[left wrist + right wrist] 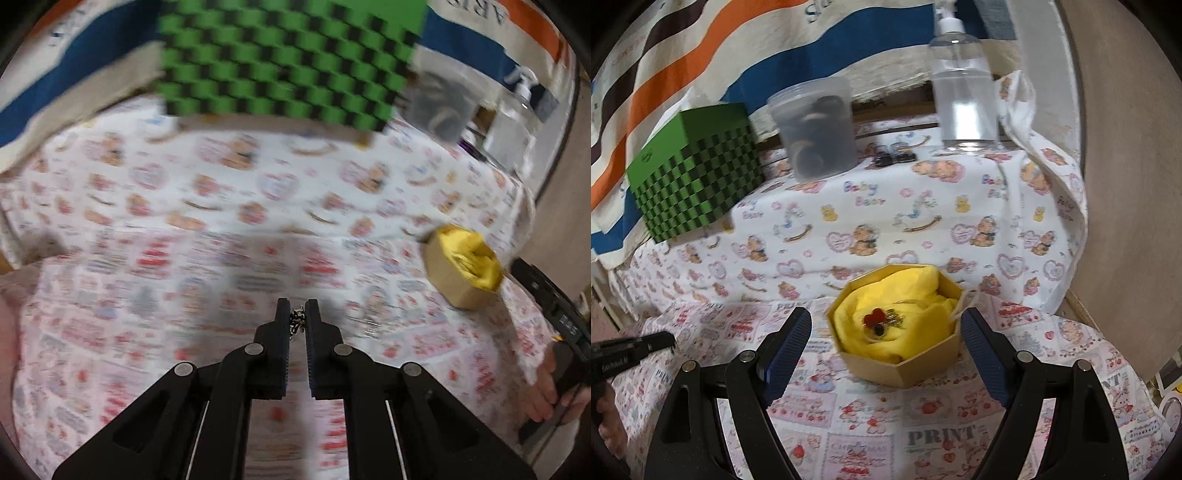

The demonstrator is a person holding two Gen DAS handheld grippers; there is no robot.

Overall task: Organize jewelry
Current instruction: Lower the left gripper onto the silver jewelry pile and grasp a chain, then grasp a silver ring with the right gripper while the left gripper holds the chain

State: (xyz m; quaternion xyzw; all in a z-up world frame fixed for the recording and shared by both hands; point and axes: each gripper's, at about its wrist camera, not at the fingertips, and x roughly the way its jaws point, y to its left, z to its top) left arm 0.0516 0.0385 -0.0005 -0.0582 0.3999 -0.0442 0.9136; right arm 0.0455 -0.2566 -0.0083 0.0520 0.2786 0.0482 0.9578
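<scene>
My left gripper (pixel 297 314) is shut on a small dark chain piece of jewelry (pixel 296 322), held above the printed cloth; that view is motion-blurred. An octagonal tan box (pixel 905 365) lined with yellow cloth sits on the table, also at the right of the left wrist view (pixel 448 273). Inside it lie a red heart piece and small metal jewelry (pixel 881 319). My right gripper (pixel 886 328) is open and empty, its fingers on either side of the box's near half. The left gripper's tip (pixel 657 341) shows at the left of the right wrist view.
A green-and-black checkered box (pixel 696 177) stands at the back left, also in the left wrist view (pixel 280 62). A translucent tub of rings (pixel 816 129), a clear pump bottle (pixel 964 88) and small dark items (pixel 895 157) stand at the back. A wall (pixel 1126 184) rises at the right.
</scene>
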